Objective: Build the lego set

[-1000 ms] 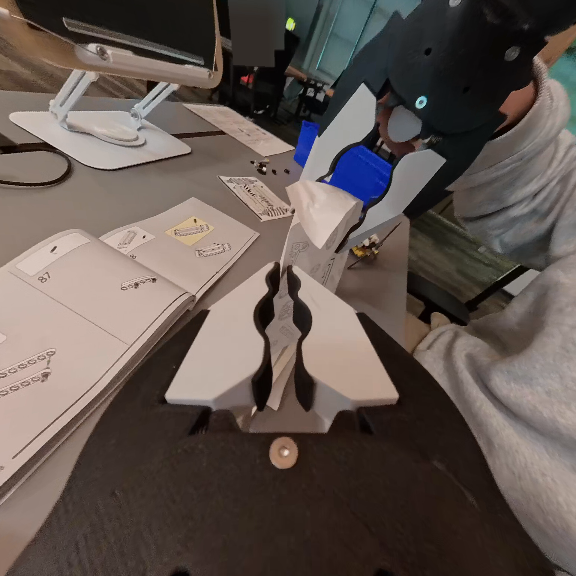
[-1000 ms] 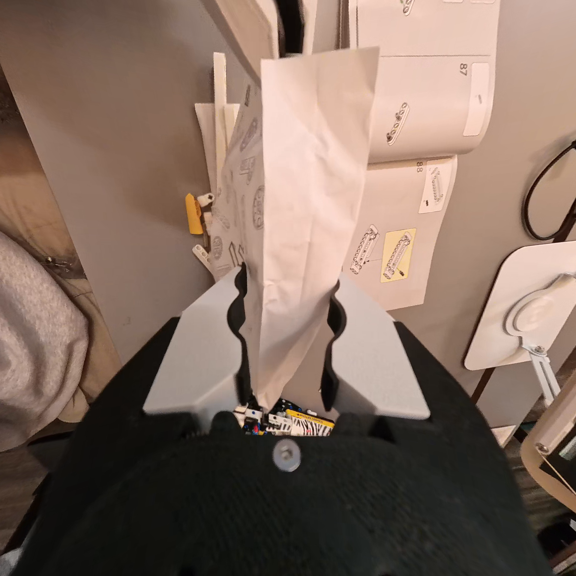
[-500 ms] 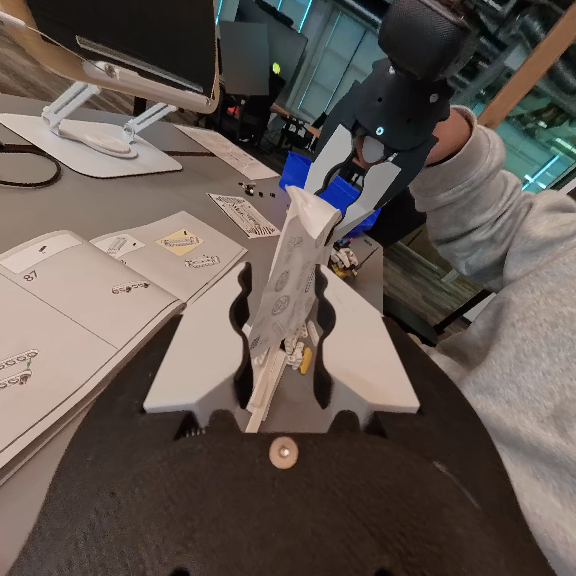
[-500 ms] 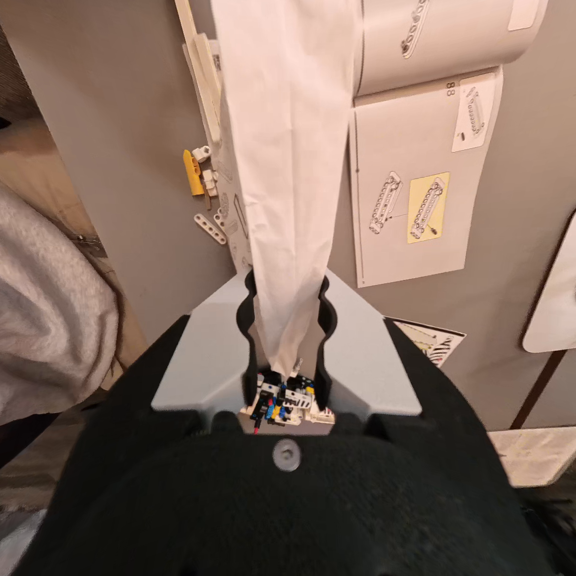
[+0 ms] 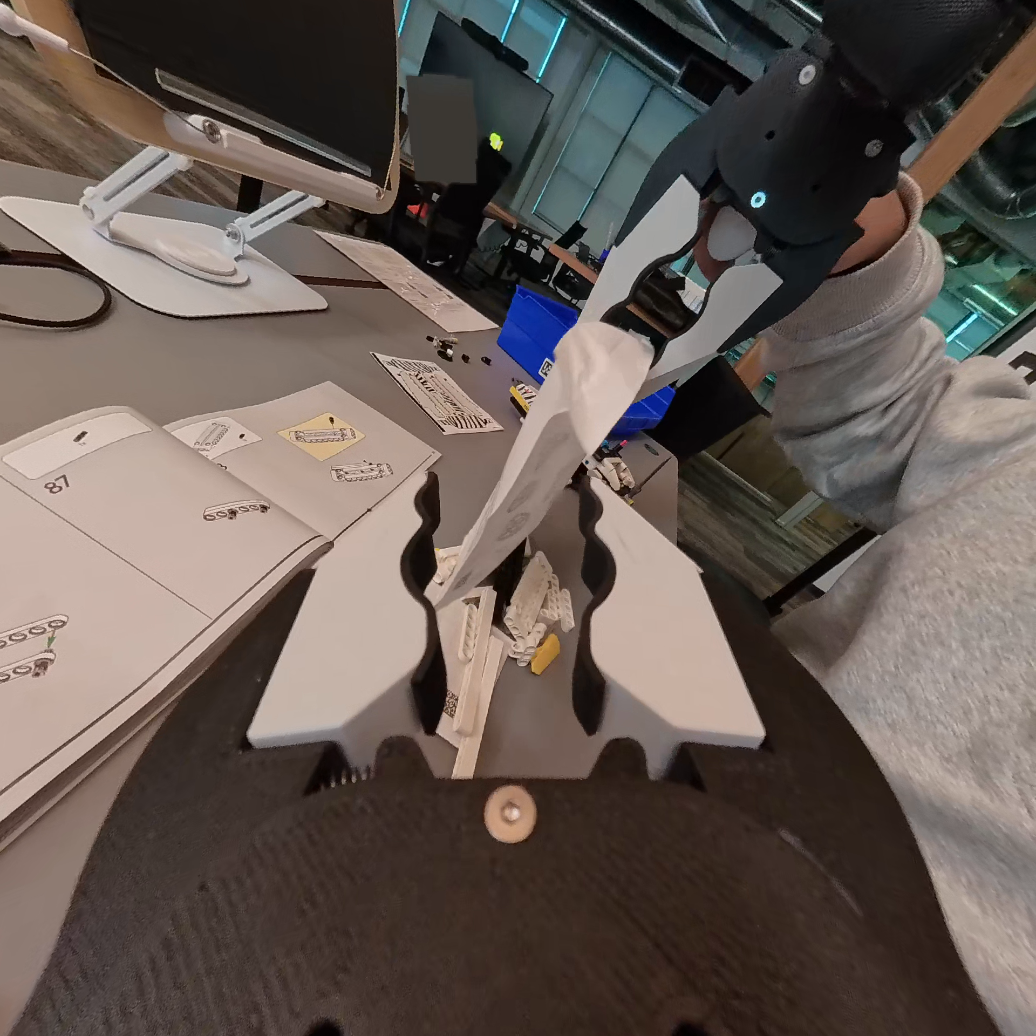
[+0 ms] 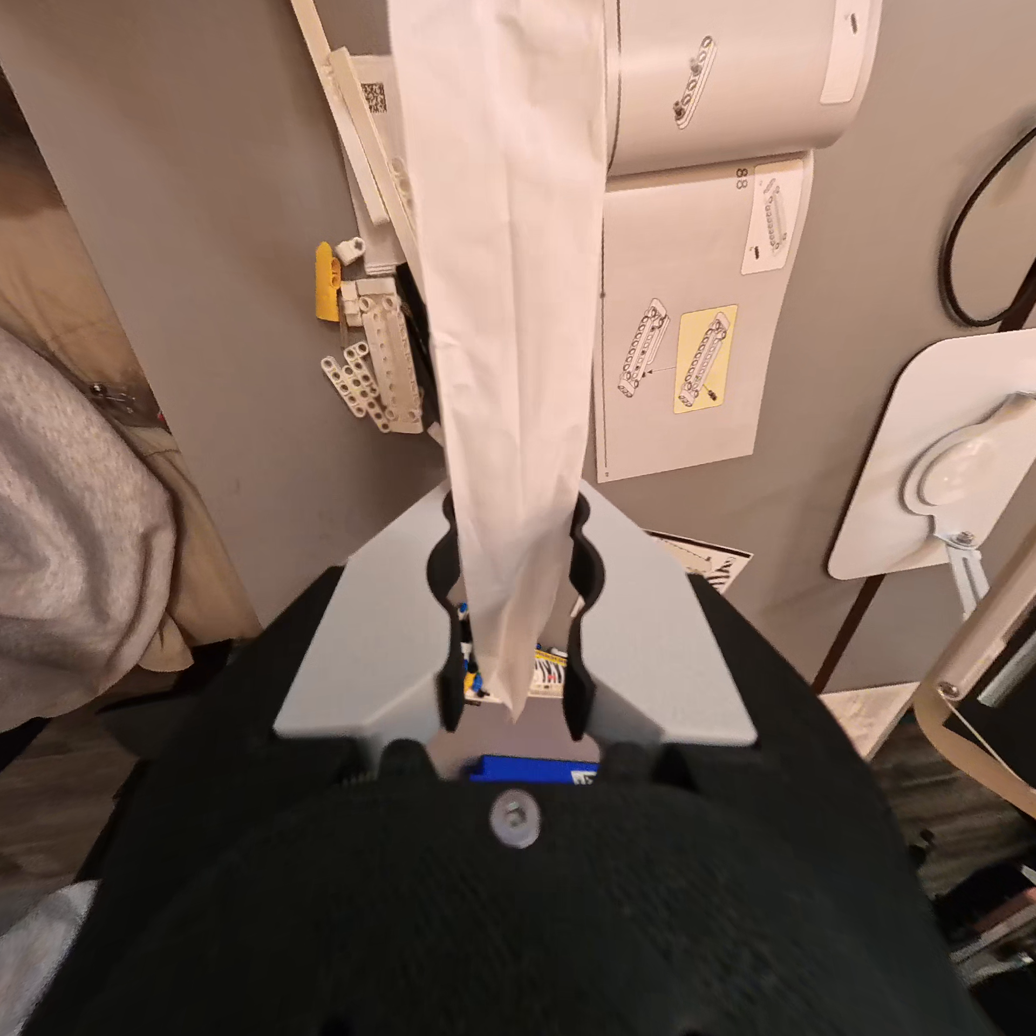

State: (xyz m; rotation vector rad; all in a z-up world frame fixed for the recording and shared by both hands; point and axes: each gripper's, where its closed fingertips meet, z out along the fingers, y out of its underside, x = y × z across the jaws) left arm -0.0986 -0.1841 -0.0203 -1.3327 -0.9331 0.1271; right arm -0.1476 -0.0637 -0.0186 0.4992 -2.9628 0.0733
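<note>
Grey desk [image 5: 168, 359]: right tongs [image 5: 661, 347] pinch upended paper bag [image 5: 560, 437]; spilled lego pieces [image 5: 532, 611] beneath; left tongs [image 5: 507, 605] spread, empty.

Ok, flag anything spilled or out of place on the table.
The right gripper holds the bag up by one end. White and yellow pieces lie in a loose heap on the table under it, below the open left gripper. It looks like deliberate emptying, not an accident.

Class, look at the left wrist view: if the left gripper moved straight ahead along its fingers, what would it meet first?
Most likely the white paper bag hanging between the open left gripper's fingers, or the spilled white lego pieces beneath it; depth is hard to judge.
</note>
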